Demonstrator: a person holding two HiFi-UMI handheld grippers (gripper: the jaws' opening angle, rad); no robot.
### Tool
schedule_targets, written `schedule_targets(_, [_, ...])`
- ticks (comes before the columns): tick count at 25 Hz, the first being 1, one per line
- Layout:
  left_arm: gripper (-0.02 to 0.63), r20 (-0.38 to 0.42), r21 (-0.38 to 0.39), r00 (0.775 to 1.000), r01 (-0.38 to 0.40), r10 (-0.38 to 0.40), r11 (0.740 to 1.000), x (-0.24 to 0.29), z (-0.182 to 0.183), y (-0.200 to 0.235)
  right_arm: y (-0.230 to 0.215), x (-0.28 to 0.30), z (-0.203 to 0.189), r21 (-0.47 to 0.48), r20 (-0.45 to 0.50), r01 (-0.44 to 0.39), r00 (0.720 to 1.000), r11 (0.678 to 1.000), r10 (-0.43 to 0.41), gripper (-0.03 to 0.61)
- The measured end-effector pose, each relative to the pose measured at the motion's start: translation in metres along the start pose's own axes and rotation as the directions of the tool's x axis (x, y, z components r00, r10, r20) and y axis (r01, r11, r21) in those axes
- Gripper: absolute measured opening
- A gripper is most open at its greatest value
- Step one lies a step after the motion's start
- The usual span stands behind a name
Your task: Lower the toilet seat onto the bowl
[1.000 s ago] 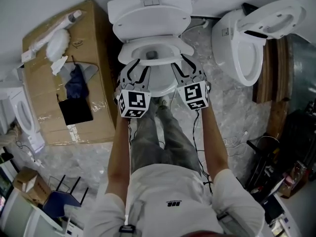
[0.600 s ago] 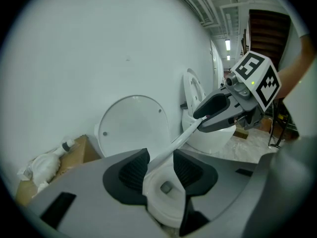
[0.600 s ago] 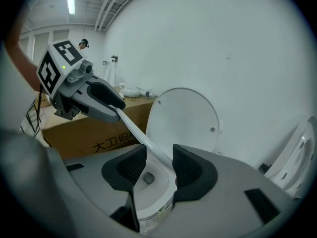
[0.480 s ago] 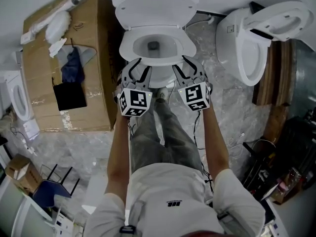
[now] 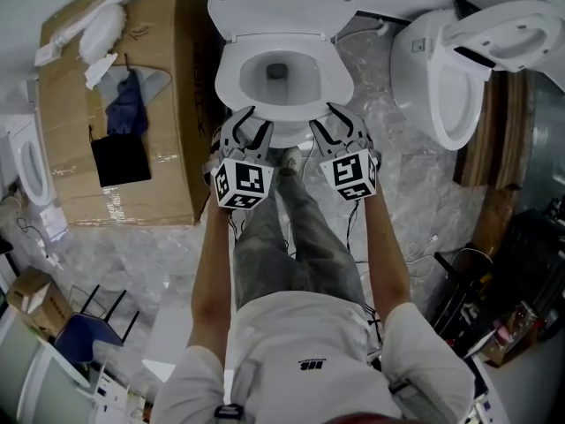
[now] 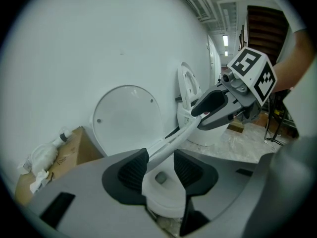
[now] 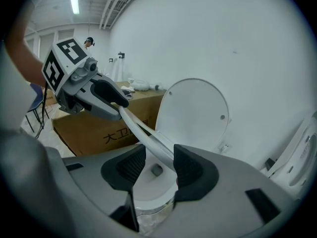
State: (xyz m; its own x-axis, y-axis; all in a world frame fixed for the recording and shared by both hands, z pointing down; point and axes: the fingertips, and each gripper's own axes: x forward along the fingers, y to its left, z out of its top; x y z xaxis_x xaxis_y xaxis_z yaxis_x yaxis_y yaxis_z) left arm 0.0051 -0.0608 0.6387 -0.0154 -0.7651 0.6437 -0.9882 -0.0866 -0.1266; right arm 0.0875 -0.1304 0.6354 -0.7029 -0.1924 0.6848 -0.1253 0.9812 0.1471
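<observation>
The white toilet seat (image 5: 274, 104) hangs low over the bowl (image 5: 275, 135), while the lid (image 5: 282, 3) still stands up against the tank. My left gripper (image 5: 250, 124) is at the seat's front left rim and my right gripper (image 5: 333, 124) at its front right. In the left gripper view the thin seat rim (image 6: 171, 142) runs between my left gripper's (image 6: 158, 165) pads; these jaws have just been opening a little with the rim still between them. In the right gripper view the seat rim (image 7: 148, 140) lies between my right gripper's (image 7: 158, 165) pads, with the bowl (image 7: 153, 187) below.
A large cardboard box (image 5: 115, 104) with cloths on it stands close on the left. A second toilet (image 5: 459, 69) lies tipped at the right. The person's legs (image 5: 291, 228) are directly in front of the bowl. Cables and plastic sheeting cover the floor.
The seat has come down from a steep tilt to nearly flat over the bowl. Both grippers have sunk with its front rim, side by side.
</observation>
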Motion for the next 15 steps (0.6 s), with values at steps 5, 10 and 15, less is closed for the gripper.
schedule_targets(5, [0.183, -0.017, 0.005, 1.000, 0.014, -0.014, 1.000, 0.000, -0.014, -0.010, 0.010, 0.001, -0.013, -0.008, -0.018, -0.015, 1.000, 1.000, 0.015, 0.181])
schedule_targets(10, [0.184, -0.039, 0.016, 0.999, 0.032, -0.032, 0.999, 0.000, -0.031, -0.023, 0.023, 0.002, -0.030, -0.022, -0.043, -0.038, 0.998, 0.999, 0.037, 0.183])
schedule_targets(15, [0.187, -0.072, 0.026, 0.996, 0.049, -0.047, 0.998, 0.002, -0.047, -0.034, 0.034, 0.004, -0.047, -0.036, -0.073, -0.060, 0.996, 0.998, 0.057, 0.186])
